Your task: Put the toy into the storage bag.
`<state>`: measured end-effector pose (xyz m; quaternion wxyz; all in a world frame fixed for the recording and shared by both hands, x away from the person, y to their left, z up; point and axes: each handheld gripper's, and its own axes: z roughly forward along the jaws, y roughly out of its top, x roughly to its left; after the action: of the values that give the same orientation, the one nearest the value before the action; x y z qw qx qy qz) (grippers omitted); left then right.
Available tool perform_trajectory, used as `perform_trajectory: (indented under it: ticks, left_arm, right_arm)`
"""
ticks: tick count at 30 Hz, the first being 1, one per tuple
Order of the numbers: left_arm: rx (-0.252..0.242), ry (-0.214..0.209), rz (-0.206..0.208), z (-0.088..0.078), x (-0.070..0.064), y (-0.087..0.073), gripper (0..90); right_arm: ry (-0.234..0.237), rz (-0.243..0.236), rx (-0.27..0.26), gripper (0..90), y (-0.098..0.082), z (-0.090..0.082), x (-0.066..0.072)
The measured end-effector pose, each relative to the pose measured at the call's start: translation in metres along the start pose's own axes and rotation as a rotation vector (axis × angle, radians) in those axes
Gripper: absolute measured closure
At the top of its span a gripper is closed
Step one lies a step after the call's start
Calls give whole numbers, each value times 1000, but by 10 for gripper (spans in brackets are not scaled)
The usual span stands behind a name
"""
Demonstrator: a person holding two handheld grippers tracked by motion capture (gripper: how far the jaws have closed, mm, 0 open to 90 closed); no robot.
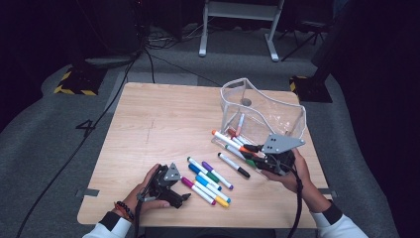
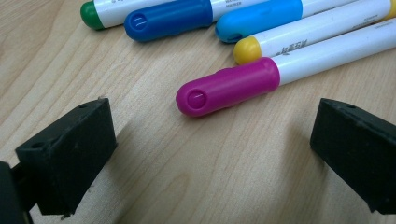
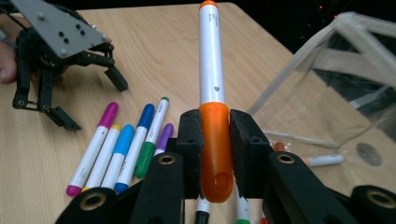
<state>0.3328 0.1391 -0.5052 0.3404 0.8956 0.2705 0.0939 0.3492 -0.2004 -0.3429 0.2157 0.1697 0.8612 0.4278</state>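
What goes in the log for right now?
right hand-held gripper: shut on orange marker | left hand-held gripper: open, before pink marker | pouch: open

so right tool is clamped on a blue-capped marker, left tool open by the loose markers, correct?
Not quite: the marker in the right tool has an orange cap, as the right gripper view shows. The left tool is open by the loose markers.

Black cables (image 1: 89,131) across grey floor (image 1: 49,148); metal stand (image 1: 237,25) behind.
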Motion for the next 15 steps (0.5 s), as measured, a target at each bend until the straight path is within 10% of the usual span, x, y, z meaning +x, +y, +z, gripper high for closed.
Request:
perform_trajectory:
  ticks: [15]
  left_arm:
    - [1,-1,2,0,0,0,3]
  right_arm:
    - [-131,68,-28,752,27,-38,-66]
